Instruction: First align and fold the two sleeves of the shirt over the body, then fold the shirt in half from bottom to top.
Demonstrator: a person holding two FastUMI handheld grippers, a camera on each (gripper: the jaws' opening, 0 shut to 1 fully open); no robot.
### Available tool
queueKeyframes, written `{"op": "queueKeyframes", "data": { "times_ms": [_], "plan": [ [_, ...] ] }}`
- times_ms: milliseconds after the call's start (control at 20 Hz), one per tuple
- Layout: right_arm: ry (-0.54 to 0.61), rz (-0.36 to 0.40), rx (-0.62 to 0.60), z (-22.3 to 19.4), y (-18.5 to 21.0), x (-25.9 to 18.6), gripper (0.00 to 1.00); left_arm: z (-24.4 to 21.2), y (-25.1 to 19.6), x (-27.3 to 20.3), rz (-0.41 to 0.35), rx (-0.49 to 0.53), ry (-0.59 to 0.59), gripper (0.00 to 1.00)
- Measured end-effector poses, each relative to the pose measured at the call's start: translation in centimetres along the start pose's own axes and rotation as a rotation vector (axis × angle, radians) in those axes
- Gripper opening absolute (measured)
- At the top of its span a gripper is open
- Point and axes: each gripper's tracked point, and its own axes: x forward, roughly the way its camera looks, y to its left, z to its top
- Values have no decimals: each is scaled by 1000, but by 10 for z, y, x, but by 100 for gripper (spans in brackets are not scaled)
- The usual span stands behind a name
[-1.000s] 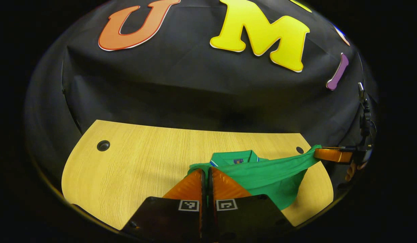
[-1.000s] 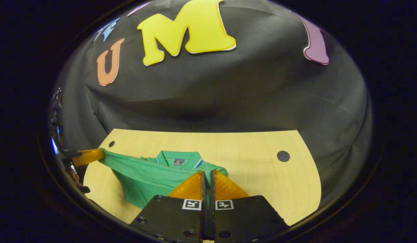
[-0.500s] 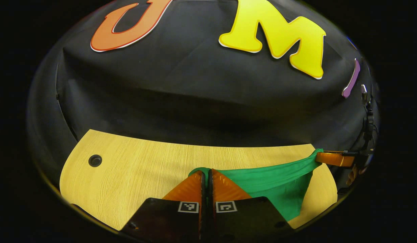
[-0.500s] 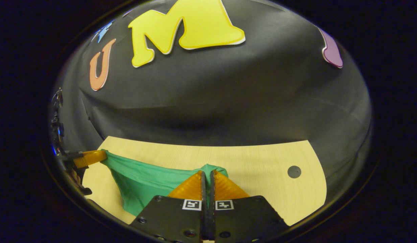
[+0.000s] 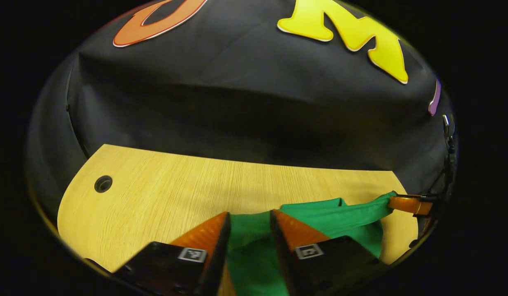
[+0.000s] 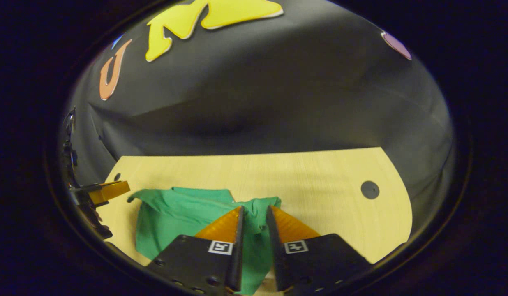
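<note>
The green shirt point(image 5: 340, 213) lies folded on the wooden table point(image 5: 155, 193). In the left gripper view my left gripper point(image 5: 250, 213) is open, its fingers standing either side of a strip of the cloth. At the far right of that view the right gripper point(image 5: 408, 204) touches a stretched corner of the shirt. In the right gripper view the shirt point(image 6: 176, 213) lies flat with a bunched edge at my right gripper point(image 6: 254, 207), whose fingers are parted around it. The left gripper point(image 6: 108, 191) sits at the far left, just off the shirt's corner.
The table point(image 6: 319, 185) has a round cable hole point(image 5: 102, 183) near its left end and another hole point(image 6: 369, 189) near its right end. Black booth cloth rises behind the table's far edge.
Both grippers have come down with the shirt's lifted edge and opened, letting the cloth go. The shirt, held stretched in the air before, now lies on the table.
</note>
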Motion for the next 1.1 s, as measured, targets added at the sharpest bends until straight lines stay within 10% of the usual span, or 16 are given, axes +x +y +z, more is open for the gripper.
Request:
{"op": "queueKeyframes", "data": {
  "times_ms": [50, 200, 1100],
  "plan": [
    [-3, -21, 7, -6, -7, -1, 47, -4, 6, -4, 23, 12, -8, 100],
    [-44, -83, -6, -9, -16, -21, 91, -5, 13, -22, 40, 15, -50, 100],
    [-517, -60, -106, 18, 108, -348, 95, 85, -12, -351, 56, 83, -512, 100]
  ]
}}
